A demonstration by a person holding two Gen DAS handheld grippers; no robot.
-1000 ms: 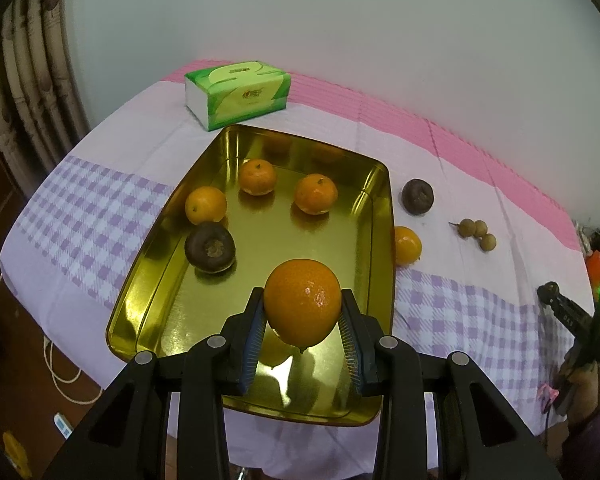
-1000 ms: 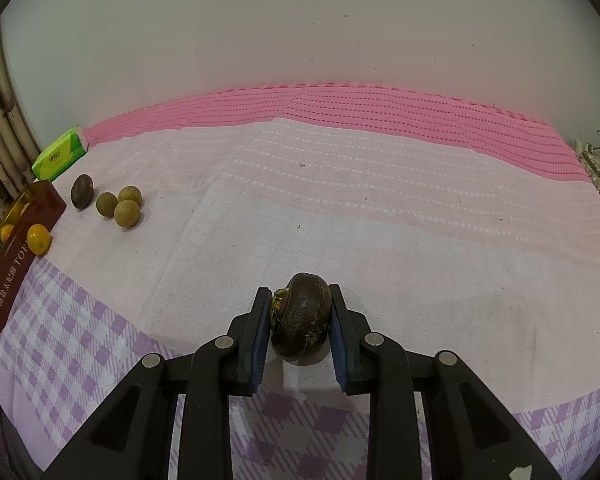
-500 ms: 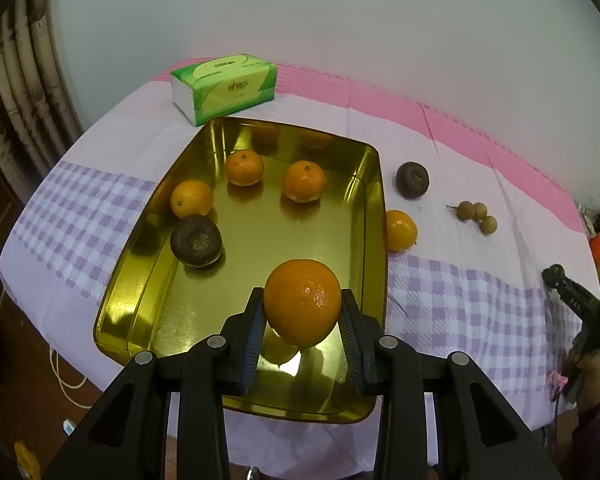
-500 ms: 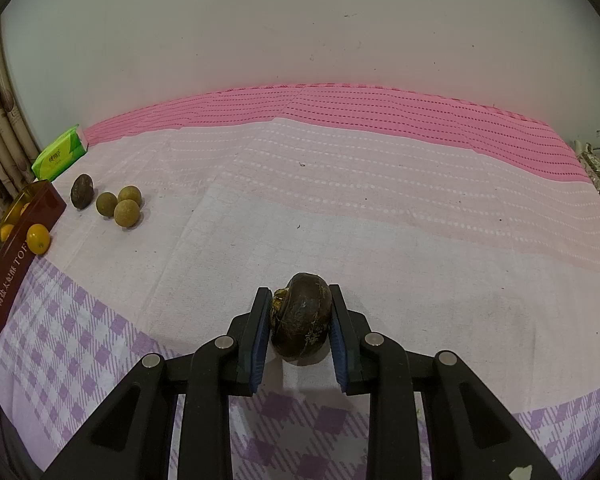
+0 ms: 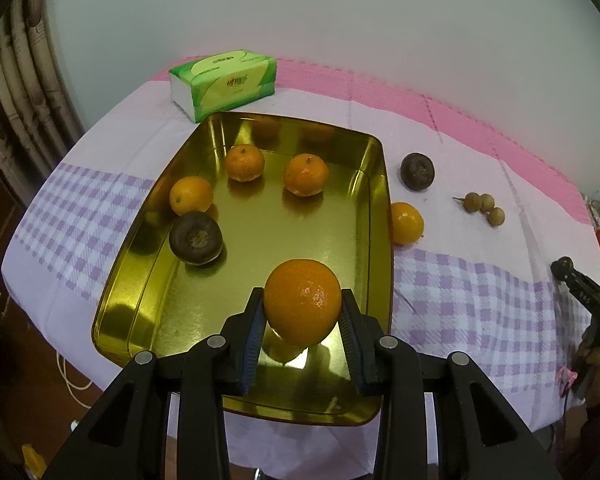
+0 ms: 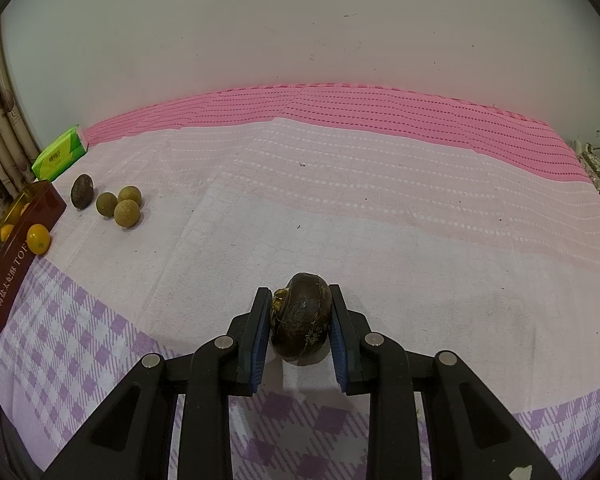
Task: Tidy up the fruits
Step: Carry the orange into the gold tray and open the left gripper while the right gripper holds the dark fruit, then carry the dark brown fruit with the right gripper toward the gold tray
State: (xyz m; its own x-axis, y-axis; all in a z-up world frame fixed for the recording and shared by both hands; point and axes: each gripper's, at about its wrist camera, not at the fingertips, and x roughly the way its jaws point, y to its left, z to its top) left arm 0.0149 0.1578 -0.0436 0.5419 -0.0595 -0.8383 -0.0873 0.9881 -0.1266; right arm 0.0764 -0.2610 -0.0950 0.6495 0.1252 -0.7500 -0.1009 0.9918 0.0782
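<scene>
Little has shifted over the past second: seen from the left wrist, the gold tray [image 5: 374,200] and the tissue pack [image 5: 224,82] have slid slightly across the view as the left tongs [image 5: 302,338] were tilted a touch, while nothing has moved in the right wrist's view. An orange [image 5: 302,306] is clamped between the left tongs' blue pads and is carried above the near end of the tray, its reflection showing on the metal just below. Three small oranges [image 5: 244,162] and a dark brown fruit [image 5: 196,238] are already gathered inside the tray. A second dark fruit [image 5: 417,171], a lone orange [image 5: 407,223] touching the tray's outer wall and a cluster of three small brown fruits [image 5: 482,208] are left on the cloth-covered surface [image 5: 480,280]. The right tongs [image 6: 300,330] are closed on another dark brown fruit [image 6: 302,314], held low over the cloth, well apart from the tray at the far left of that view; whether it is resting on the cloth or lifted clear cannot be told. The sorting is judged to be about half done, with the held orange placed for release into the tray and the right-hand fruit still to be carried across.
</scene>
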